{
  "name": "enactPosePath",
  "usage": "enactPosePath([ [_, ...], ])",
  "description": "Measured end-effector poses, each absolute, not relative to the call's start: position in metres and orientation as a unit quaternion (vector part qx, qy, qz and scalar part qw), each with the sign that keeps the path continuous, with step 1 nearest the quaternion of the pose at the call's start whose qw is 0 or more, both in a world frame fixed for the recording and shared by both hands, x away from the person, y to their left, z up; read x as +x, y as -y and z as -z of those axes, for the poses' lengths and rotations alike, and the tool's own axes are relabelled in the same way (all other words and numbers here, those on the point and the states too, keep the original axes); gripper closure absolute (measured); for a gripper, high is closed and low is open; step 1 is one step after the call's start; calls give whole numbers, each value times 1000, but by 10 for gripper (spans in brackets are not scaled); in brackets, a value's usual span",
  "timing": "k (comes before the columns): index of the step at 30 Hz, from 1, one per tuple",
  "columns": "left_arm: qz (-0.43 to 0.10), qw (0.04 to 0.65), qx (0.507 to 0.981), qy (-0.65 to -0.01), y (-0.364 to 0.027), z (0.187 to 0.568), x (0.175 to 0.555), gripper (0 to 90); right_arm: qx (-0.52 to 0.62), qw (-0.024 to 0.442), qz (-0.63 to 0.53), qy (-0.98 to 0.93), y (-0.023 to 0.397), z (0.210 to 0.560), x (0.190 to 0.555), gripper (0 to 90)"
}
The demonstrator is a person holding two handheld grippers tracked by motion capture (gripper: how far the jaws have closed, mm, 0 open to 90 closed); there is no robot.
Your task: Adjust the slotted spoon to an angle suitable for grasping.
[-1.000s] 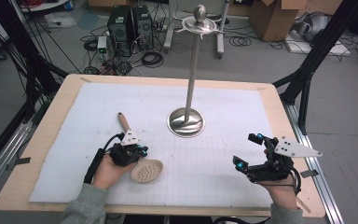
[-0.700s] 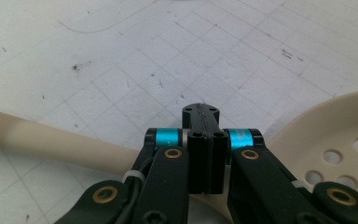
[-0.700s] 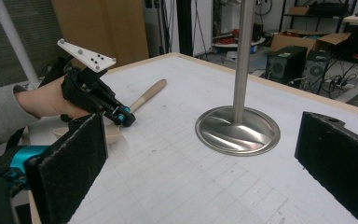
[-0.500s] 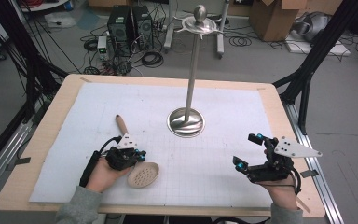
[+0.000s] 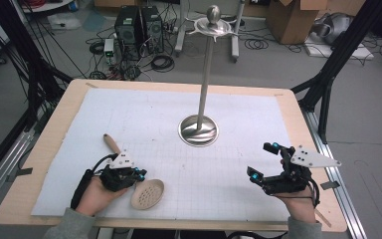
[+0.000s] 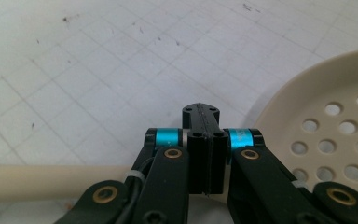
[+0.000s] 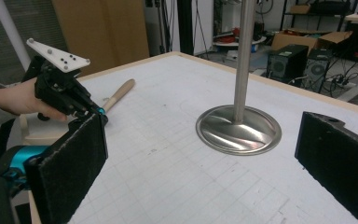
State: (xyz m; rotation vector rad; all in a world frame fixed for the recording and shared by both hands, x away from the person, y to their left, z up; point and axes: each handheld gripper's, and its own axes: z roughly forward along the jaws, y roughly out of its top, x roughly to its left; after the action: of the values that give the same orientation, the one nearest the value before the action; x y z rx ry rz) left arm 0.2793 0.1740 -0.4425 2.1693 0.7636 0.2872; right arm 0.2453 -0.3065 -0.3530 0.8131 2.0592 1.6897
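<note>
A beige slotted spoon lies on the white mat at the near left, its perforated bowl (image 5: pixel 147 193) toward the front edge and its wooden handle (image 5: pixel 112 144) pointing away. My left gripper (image 5: pixel 137 174) sits across the spoon's neck, jaws pressed together. In the left gripper view the gripper (image 6: pixel 200 122) has the handle (image 6: pixel 32 182) on its left and the bowl (image 6: pixel 335 130) on its right; the neck is hidden under the jaws. My right gripper (image 5: pixel 262 160) is held open at the near right, nothing between its pads (image 7: pixel 70 172).
A tall metal stand rises from a round base (image 5: pixel 198 130) in the mat's middle, with hooks at its top (image 5: pixel 213 25). The right gripper view shows that base (image 7: pixel 238 128) and the left hand's gripper (image 7: pixel 60 88). The wooden table edge (image 5: pixel 45 149) borders the mat.
The left gripper and the slotted spoon have moved together toward the near-left corner of the mat. The right gripper has stayed in place, still open.
</note>
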Motion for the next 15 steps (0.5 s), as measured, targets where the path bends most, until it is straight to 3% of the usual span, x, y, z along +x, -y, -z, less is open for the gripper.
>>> enactPosePath([
  [9,-100,412,852,-307,-190,444,268,897,283,179,-599,-728,305,352,246,11],
  [15,-147,444,824,-320,-204,435,265,896,278,178,-601,-727,304,350,246,11],
])
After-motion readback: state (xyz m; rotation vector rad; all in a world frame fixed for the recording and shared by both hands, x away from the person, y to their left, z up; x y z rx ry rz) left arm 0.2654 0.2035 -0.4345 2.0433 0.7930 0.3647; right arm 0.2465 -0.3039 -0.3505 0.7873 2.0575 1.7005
